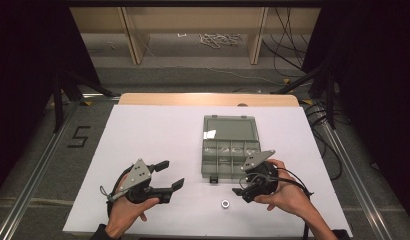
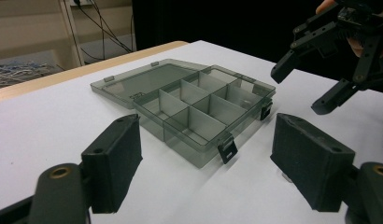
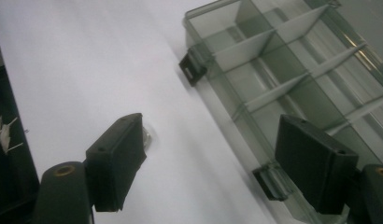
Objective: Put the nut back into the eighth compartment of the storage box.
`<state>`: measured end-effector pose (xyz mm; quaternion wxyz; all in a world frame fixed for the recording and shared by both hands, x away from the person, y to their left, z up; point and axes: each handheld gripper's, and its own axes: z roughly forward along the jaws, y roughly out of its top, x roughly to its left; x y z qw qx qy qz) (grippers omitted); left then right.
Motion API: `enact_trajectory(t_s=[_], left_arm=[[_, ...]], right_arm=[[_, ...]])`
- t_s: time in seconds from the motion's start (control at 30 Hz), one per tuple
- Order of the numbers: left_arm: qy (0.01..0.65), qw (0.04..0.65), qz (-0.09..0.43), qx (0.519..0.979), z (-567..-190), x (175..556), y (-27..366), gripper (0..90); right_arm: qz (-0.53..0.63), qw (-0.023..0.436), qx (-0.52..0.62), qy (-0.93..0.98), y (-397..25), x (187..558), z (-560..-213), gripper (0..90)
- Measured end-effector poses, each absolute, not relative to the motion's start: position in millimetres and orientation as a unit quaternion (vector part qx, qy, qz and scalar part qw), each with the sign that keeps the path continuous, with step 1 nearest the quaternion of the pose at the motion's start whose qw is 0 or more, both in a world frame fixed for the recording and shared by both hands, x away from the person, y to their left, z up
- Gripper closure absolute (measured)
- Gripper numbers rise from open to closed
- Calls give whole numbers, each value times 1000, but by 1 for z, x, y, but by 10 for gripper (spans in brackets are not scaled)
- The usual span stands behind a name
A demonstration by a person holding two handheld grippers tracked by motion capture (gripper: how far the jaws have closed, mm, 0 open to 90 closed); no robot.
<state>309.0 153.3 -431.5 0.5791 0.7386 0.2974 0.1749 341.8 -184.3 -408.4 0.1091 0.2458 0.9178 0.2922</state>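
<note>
Surface: white sheet (image 1: pixel 143 135) covering a wooden table (image 1: pixel 208 98), dark curtains at both sides, cables and shelf legs on the floor beyond.
High view, box: smoky grey transparent plastic compartment box (image 1: pixel 230 152) lies open right of the sheet's middle, its flat lid folded back toward the far edge, the divided tray nearer the person.
High view, nut: small silver metal nut (image 1: pixel 225 203) rests on the sheet near the front edge, just in front of the box and between the two hands.
High view, left gripper: left gripper (image 1: pixel 170 175) is held low over the sheet, left of the box, jaws spread wide and gripping nothing.
High view, right gripper: right gripper (image 1: pixel 241 191) hovers at the box's front right corner, tilted down toward the nut; jaws apart.
Left gripper view: both black padded jaws stand well apart, framing the box's two dark front latches; the other gripper hangs at upper right, likewise spread.
Right gripper view: jaws wide apart, unloaded; the nut (image 3: pixel 149 136) peeks out just beside the left pad, while the right pad overlaps the box's (image 3: pixel 283 70) front wall.
</note>
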Motion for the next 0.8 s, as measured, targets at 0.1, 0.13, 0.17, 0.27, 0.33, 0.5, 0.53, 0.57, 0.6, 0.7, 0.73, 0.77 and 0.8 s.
enact_trajectory(t_s=[0.1,0.13,0.17,0.27,0.33,0.5,0.53,0.57,0.6,0.7,0.73,0.77,0.8], left_arm=[[290,577,179,742,-431,310,154,234],[292,574,180,743,-431,310,154,234],[292,574,180,743,-431,310,154,234],[291,574,180,744,-431,310,154,234],[301,575,176,740,-431,308,153,234],[292,573,180,745,-431,309,154,234],[288,572,182,746,-431,310,154,234],[290,572,181,746,-431,310,154,234],[293,573,180,744,-431,309,154,234],[287,571,183,747,-431,310,154,234],[288,572,182,746,-431,310,154,234],[289,573,180,746,-431,310,154,234],[291,573,180,745,-431,310,153,234]], right_arm=[[291,108,238,920,-180,339,-411,247],[287,98,234,924,-179,339,-411,247],[287,99,230,925,-177,338,-413,247],[281,96,219,929,-173,336,-418,247],[274,91,209,934,-170,335,-421,250],[265,84,191,941,-162,332,-429,264],[264,82,188,942,-160,332,-431,271],[261,81,185,944,-159,331,-432,276],[259,79,180,946,-157,331,-434,279],[244,74,174,951,-153,330,-438,305],[238,71,177,952,-152,329,-439,307],[237,71,173,953,-151,329,-441,319],[233,69,165,956,-150,329,-443,337]])
